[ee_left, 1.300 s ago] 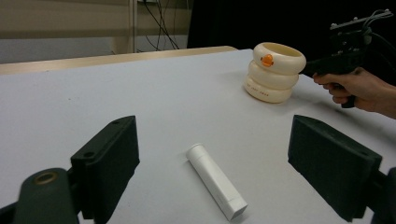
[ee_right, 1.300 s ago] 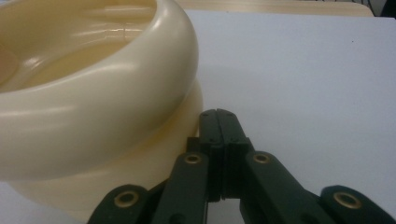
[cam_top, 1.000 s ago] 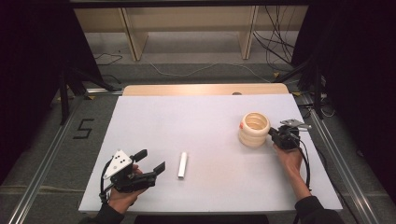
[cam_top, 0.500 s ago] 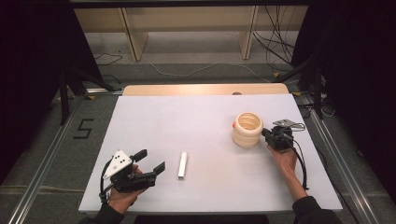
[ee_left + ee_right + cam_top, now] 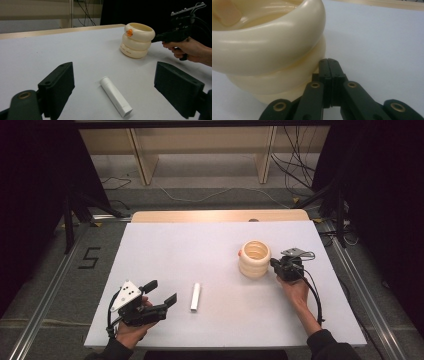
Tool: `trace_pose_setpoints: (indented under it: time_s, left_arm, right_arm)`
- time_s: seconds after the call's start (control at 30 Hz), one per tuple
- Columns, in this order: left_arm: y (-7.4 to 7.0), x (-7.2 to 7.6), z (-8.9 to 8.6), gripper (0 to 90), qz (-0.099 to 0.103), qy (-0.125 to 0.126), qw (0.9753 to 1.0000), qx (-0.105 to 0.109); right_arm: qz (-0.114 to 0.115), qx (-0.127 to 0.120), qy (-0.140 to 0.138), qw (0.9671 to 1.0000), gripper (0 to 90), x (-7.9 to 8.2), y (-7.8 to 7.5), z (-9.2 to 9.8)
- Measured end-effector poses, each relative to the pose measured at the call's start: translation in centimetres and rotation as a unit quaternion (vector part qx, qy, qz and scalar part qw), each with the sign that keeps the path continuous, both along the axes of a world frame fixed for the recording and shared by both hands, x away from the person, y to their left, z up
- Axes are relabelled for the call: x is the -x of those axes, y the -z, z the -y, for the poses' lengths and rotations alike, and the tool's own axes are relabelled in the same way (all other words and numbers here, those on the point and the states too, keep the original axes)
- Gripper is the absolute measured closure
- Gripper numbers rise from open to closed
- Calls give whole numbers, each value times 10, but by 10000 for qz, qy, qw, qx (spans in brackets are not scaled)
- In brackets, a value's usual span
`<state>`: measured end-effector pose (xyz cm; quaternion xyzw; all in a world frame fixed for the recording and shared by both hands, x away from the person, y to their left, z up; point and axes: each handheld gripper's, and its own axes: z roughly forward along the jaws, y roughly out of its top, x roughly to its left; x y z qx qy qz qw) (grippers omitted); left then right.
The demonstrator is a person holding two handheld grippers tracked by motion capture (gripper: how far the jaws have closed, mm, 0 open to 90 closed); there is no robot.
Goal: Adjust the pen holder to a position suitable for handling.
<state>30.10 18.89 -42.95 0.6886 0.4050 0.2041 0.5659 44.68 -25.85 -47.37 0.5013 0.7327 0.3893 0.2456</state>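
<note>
A cream ribbed cup of stacked rings stands right of the table's middle, with a small orange mark on its rim. My right gripper is shut with nothing held, its tips pressed against the cup's right side. A white cylinder lies flat near the front middle. My left gripper is open at the front left, aimed at the cylinder, which lies ahead between its jaws.
The white tabletop ends at a wooden strip along the far edge. Cables trail on the floor beyond, and a floor mark "5" lies to the left.
My right gripper has pushed the cup leftward across the table. The left gripper and the white cylinder have stayed put.
</note>
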Motion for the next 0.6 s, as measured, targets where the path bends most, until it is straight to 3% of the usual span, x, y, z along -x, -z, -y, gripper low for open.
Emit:
trace_pose_setpoints:
  time_s: [0.6]
  left_arm:
    - [0, 0, 0, 157, 6, -1, 10000, 6]
  right_arm:
    - [31, 38, -298, 9995, 900, -5, 0, -33]
